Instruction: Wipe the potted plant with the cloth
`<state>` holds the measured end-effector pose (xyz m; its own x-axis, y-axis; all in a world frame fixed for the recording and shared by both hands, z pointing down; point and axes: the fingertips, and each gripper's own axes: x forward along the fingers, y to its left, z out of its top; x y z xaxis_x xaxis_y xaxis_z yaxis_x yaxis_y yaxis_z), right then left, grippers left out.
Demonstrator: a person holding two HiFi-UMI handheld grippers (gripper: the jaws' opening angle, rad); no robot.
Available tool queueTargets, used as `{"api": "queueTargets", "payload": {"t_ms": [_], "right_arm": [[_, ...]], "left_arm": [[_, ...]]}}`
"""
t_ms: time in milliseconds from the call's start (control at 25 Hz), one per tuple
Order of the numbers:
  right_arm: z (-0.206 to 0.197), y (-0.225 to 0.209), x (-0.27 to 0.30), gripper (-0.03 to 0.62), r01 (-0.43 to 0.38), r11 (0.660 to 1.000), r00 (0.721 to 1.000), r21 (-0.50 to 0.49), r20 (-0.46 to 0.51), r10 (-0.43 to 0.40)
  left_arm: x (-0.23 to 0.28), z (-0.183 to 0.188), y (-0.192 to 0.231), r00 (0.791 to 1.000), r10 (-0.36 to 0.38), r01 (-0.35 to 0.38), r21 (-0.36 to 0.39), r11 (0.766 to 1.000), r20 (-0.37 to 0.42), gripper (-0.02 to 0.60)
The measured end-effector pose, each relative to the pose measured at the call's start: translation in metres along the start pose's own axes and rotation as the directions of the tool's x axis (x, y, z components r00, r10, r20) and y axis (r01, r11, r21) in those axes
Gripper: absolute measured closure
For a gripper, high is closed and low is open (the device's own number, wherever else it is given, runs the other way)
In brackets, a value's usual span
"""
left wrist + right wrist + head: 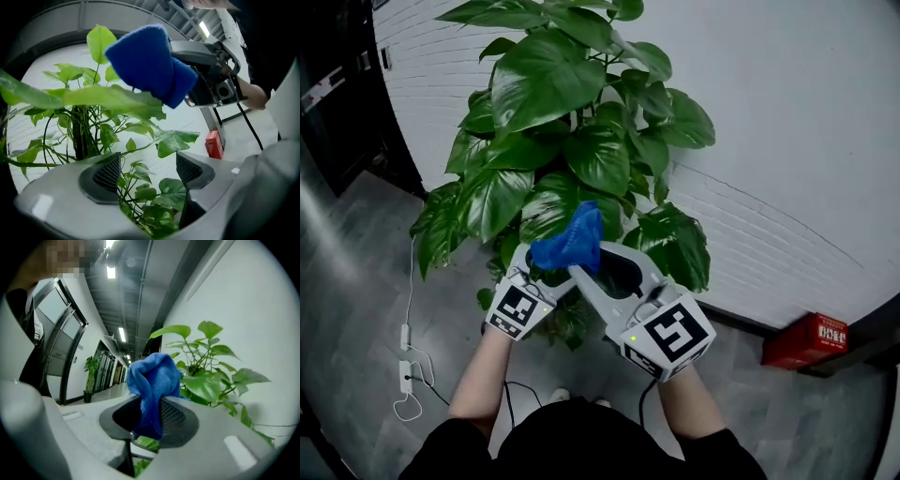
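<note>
Forearms [483, 370] reach forward from the bottom of the head view, each ending in a marker cube. Ahead of them the right claw [598, 261] is clenched on a blue cloth [572, 242], which bunches up past its tips against the broad leaves of the potted plant [572, 122]. Just left of it, the left claw [532, 268] points into the lower foliage, its tips close under the cloth. Right of the right claw, low against the white wall [787, 141], sits a red box [806, 339]. Left of the left claw a white cable [406, 361] trails over the grey floor [356, 309].

Left gripper view: the left claw [149, 171] is released, jaws well apart, with stems and small leaves showing beyond the gap. Above the claw the cloth [150, 65] sits against the top of a long leaf [108, 98], and the right claw [206, 70] comes in from the upper right behind it. The red box [213, 144] shows beyond the right-hand jaw.

Right gripper view: the right claw [151, 420] grasps the cloth [154, 380] between its pads — the fabric folds upward out of the jaws. Leaves of the potted plant [206, 371] spread just right of the cloth, against the wall [262, 310]. Far to the claw's left, down a corridor, stands a second potted plant [90, 369].
</note>
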<state>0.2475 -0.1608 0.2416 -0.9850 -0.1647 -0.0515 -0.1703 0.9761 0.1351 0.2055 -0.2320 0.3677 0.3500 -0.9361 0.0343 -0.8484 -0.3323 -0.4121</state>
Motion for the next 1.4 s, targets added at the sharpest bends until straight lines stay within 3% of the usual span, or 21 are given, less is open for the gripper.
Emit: {"api": "queueTargets", "payload": {"t_ms": [200,360,520,800,1160,1400], "right_arm": [[0.042,-0.053,-0.034,0.492,0.158,0.987,0.979,0.036,0.126,-0.161],[0.049,-0.089,-0.038,0.491,0.255,0.961,0.952,0.108,0.143,-0.269],[0.05,-0.108,-0.023,0.491,0.326,0.939,0.928,0.109,0.149,-0.34],[0.011,-0.097,0.026,0.491,0.293,0.954,0.954,0.065,0.045,-0.296],[-0.024,-0.094,0.024,0.491,0.263,0.939,0.963,0.22,-0.005,-0.269],[-0.033,-0.094,0.016,0.491,0.257,0.933,0.965,0.25,-0.008,-0.263]], "left_arm": [[0.024,-0.01,0.026,0.994,0.105,-0.105,0.002,0.994,-0.037,0.257],[0.033,0.022,0.033,0.983,0.176,-0.175,-0.022,0.984,0.055,0.267],[0.038,0.042,0.038,0.971,0.224,-0.223,-0.016,0.975,0.089,0.267],[0.027,0.058,0.032,0.969,0.203,-0.201,-0.032,0.979,0.138,0.27],[0.022,0.053,0.027,0.972,0.193,-0.19,-0.034,0.981,0.133,0.281],[0.023,0.051,0.025,0.972,0.203,-0.202,-0.014,0.979,0.116,0.281]]}}
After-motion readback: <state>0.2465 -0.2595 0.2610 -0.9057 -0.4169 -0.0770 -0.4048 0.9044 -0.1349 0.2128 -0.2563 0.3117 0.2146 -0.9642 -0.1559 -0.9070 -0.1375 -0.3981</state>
